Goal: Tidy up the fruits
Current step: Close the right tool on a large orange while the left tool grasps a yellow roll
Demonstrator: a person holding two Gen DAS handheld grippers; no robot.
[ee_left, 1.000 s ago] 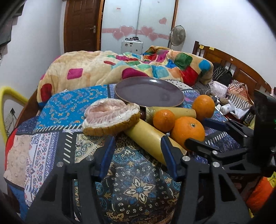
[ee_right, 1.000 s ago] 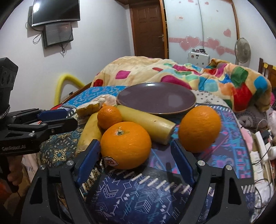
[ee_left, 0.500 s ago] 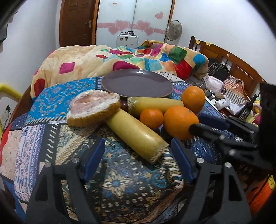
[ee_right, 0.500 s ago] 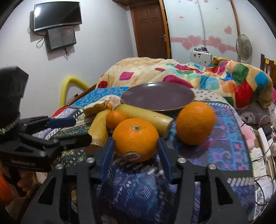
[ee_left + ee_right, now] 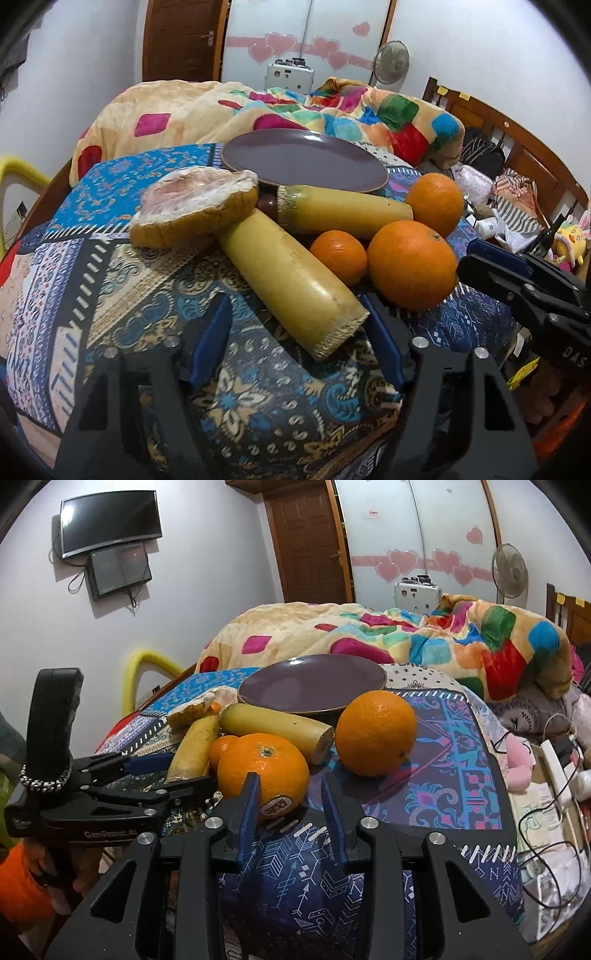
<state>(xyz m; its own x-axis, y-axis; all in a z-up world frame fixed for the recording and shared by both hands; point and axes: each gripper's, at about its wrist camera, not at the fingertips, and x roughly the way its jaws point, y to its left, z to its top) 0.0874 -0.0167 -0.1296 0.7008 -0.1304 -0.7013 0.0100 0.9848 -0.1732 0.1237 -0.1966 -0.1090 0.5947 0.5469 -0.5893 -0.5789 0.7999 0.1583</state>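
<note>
- Fruit pile sits on a patterned blue patchwork cloth [image 5: 122, 192] over the bed, just in front of an empty purple plate [image 5: 295, 158].
- Stickered orange [image 5: 263, 771]: biggest in the right wrist view, bright orange, glossy pitted peel, green stem dot on top, pale printed label low on its front. Nearest fruit to the right gripper [image 5: 290, 805].
- Right gripper: blue pads part-way closed, left pad overlaps the orange's lower front, right pad looks clear of it; cannot tell whether it pinches the orange.
- Second large orange [image 5: 376, 733] sits apart to the right, beside the plate rim, same dimpled skin.
- Small mandarin [image 5: 338, 255], deeper orange, wedged between the stickered orange and the near banana.
- Near banana [image 5: 291, 280]: thick, yellow, cut flat at the near end with fibrous edge; that end lies between the left gripper's pads.
- Left gripper [image 5: 295, 341]: jaws closing, still spread, pads not pressing the banana.
- Far banana [image 5: 343, 212] lies crosswise behind, cut end toward the left, other end touching the second orange.
- Peeled pomelo half [image 5: 195, 206]: pinkish flesh, white pith, tan rind, leaning on the near banana's far end.
- A colourful quilt [image 5: 388, 118] is heaped behind the plate.
</note>
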